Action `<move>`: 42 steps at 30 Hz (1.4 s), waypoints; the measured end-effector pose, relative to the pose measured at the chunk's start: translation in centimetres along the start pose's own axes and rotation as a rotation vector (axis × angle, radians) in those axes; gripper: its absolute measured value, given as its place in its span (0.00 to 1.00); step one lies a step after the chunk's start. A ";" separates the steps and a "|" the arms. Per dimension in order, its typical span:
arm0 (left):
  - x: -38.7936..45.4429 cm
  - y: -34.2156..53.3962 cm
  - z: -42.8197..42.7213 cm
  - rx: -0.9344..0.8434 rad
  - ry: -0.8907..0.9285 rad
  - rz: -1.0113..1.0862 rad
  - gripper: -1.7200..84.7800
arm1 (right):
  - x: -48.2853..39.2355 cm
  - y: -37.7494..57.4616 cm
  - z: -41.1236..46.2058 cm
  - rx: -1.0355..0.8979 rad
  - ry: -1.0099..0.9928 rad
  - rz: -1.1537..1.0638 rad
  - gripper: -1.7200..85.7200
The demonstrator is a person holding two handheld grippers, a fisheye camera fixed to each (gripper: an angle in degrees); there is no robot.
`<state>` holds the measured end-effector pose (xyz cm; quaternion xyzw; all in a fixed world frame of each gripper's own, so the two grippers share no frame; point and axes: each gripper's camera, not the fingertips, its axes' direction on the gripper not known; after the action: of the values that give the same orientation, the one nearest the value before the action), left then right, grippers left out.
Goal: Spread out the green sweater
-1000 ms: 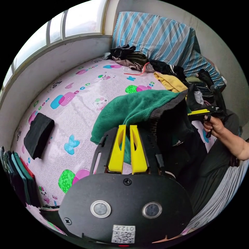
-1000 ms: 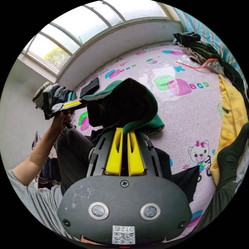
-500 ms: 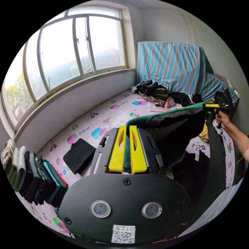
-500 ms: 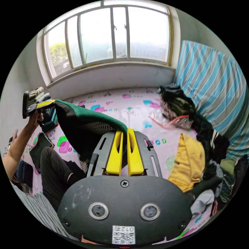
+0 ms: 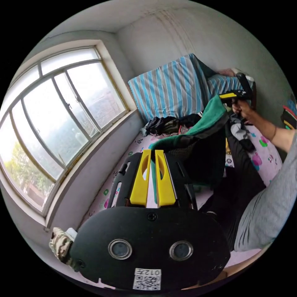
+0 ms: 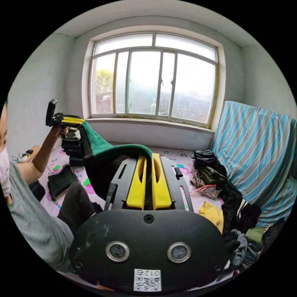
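The green sweater point(image 5: 201, 128) has a dark lining and hangs in the air, stretched between both grippers above the pink mat. My left gripper point(image 5: 151, 153) is shut on one edge of it. In the left gripper view the right gripper point(image 5: 231, 96) holds the far edge up at the upper right. In the right gripper view the green sweater point(image 6: 102, 147) runs from the right gripper point(image 6: 148, 157), shut on the cloth, up to the left gripper point(image 6: 73, 120) in a raised hand. The sweater's lower part drapes down, dark and folded.
A heap of unfolded clothes point(image 6: 222, 185) lies against a blue striped cushion point(image 6: 256, 148). A stack of folded clothes point(image 6: 71, 145) stands by the window wall, and a dark folded piece point(image 6: 60, 182) lies on the pink patterned mat point(image 6: 182, 157). The person sits between the grippers.
Both grippers have risen and moved apart with the sweater, lifting it off the mat and stretching its top edge. Both views have tilted up to the window and walls.
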<state>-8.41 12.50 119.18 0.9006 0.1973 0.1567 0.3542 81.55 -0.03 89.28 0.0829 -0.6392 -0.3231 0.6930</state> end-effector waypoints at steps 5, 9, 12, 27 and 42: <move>1.8 1.0 0.0 0.018 0.091 0.059 0.03 | -1.6 1.9 -2.7 -0.041 -0.048 -0.065 0.02; 0.5 1.3 6.7 -0.083 0.260 0.051 0.03 | 0.1 1.8 -0.1 -0.182 -0.082 -0.069 0.02; -0.9 2.5 18.0 -0.325 0.418 -0.022 0.03 | 4.0 3.5 7.7 -0.427 -0.170 0.031 0.02; -0.6 16.2 38.7 -0.530 0.486 -0.597 0.13 | 15.0 20.5 22.5 -0.537 -0.264 0.633 0.08; 2.6 17.3 44.0 -0.533 0.358 -0.768 0.11 | 11.0 22.9 21.9 -0.500 -0.230 0.538 0.06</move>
<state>16.69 -23.27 100.84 0.6001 0.5251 0.2119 0.5649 68.53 18.20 114.19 -0.2960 -0.6132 -0.2829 0.6755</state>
